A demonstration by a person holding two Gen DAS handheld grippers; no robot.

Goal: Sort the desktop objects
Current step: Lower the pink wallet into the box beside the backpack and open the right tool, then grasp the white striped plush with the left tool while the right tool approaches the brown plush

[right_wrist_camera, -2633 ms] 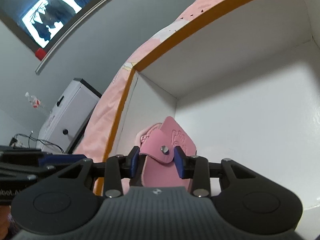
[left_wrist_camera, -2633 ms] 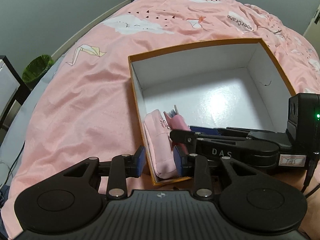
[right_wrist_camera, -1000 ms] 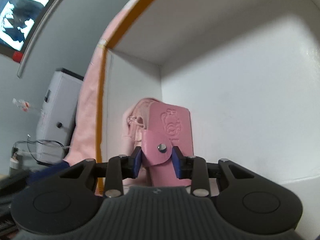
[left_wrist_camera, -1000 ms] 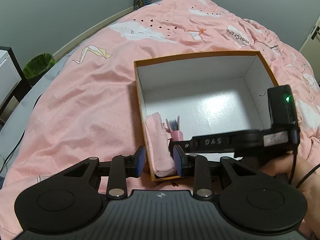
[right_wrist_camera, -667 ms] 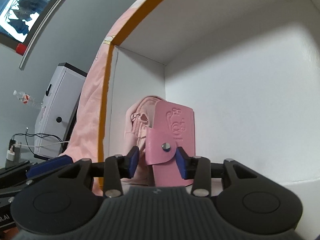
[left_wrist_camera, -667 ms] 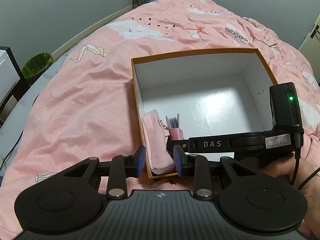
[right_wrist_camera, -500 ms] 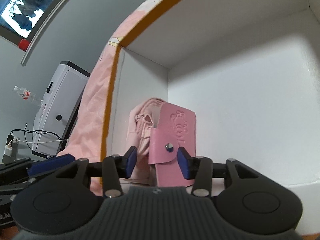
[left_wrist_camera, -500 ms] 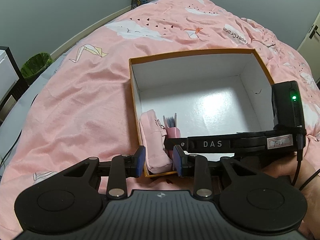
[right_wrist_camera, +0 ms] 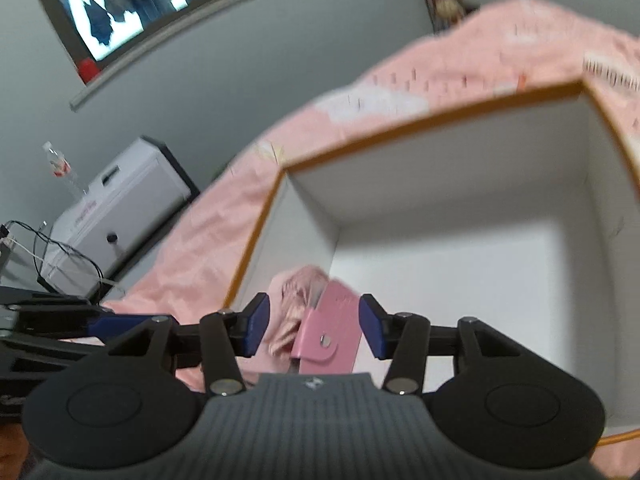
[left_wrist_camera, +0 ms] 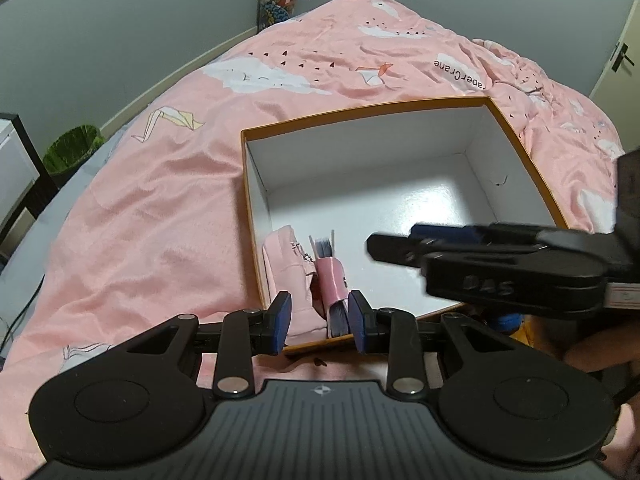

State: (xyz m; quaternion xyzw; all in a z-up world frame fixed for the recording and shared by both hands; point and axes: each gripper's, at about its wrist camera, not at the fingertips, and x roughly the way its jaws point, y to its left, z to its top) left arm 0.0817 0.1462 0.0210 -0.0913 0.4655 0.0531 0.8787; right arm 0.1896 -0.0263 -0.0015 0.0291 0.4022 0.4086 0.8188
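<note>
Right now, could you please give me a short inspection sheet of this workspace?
Surface: pink bedspread, wrinkled.
Job's things: pink pouch and pink card holder standing side by side in the near-left corner of the orange box.
Clutter: nothing seen.
Grippers: left gripper open, empty; right gripper open, not touching the card holder.
Cables: black cables beside the bed.
Surroundings: white cabinet, green bin.

Left gripper (left_wrist_camera: 319, 322): matte black, blue pads, silver screws, ribbed grey housing w/ small star mark. Right gripper (right_wrist_camera: 313, 327): same build; side reads "DAS", white label. Bare skin behind.
</note>
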